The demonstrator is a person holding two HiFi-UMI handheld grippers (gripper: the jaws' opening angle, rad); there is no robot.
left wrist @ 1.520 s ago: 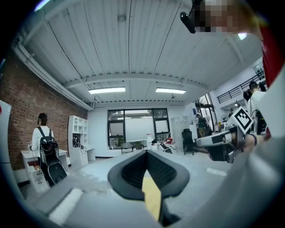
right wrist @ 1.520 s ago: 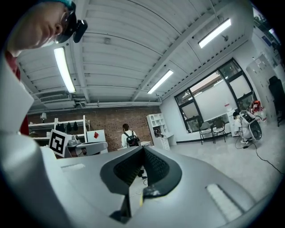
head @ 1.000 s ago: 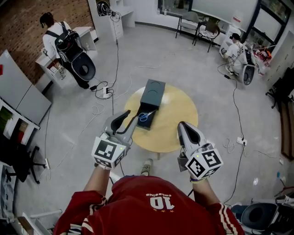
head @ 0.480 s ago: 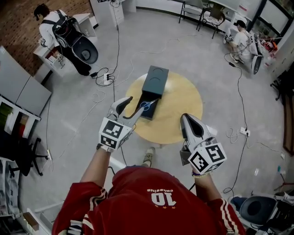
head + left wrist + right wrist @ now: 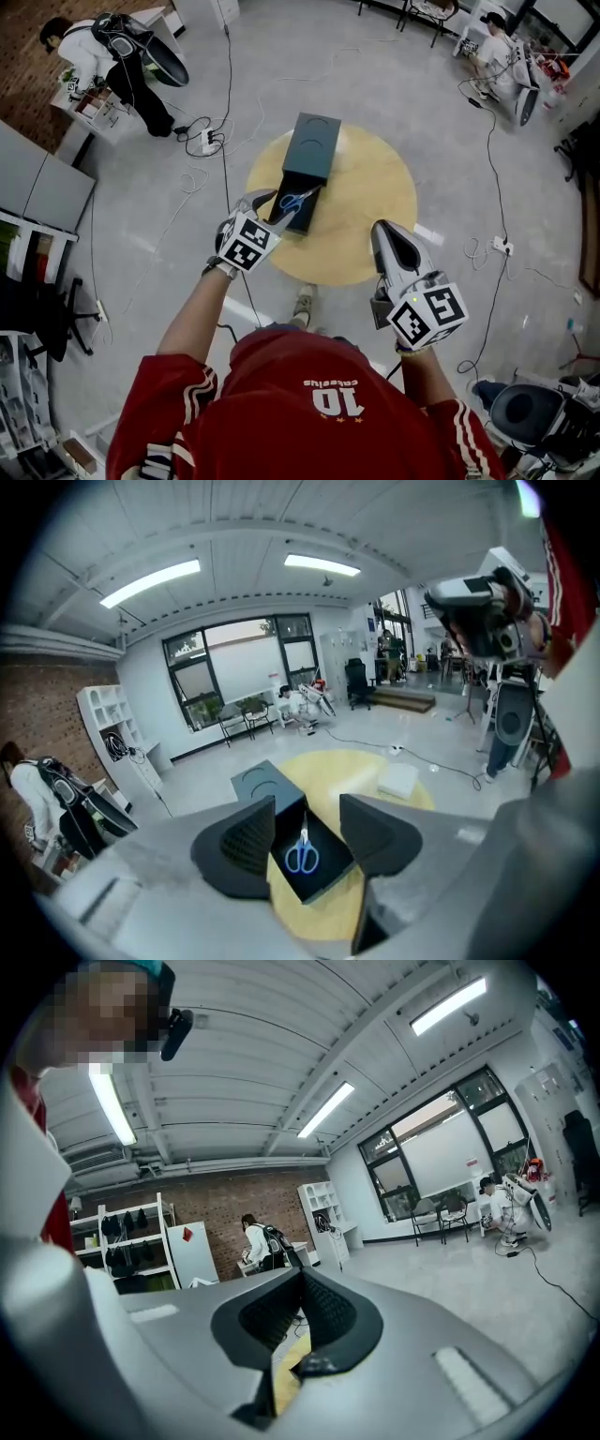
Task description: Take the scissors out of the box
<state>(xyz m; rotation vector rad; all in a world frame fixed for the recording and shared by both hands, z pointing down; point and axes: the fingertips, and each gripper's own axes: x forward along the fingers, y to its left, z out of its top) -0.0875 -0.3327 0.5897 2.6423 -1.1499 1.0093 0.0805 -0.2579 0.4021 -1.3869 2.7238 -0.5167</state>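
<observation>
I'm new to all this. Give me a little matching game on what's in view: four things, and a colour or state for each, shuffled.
Things:
1 scissors
2 round table
3 left tool
4 right tool

States:
A jaws together, nothing between them
B yellow top
C blue handles, lying in the dark box
D jaws wide apart, nothing gripped

Pairs: 1-C, 2-B, 3-D, 4-A

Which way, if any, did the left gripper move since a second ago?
Yes. The left gripper went forward from the table's near edge toward the open end of the box, where the scissors lie.
</observation>
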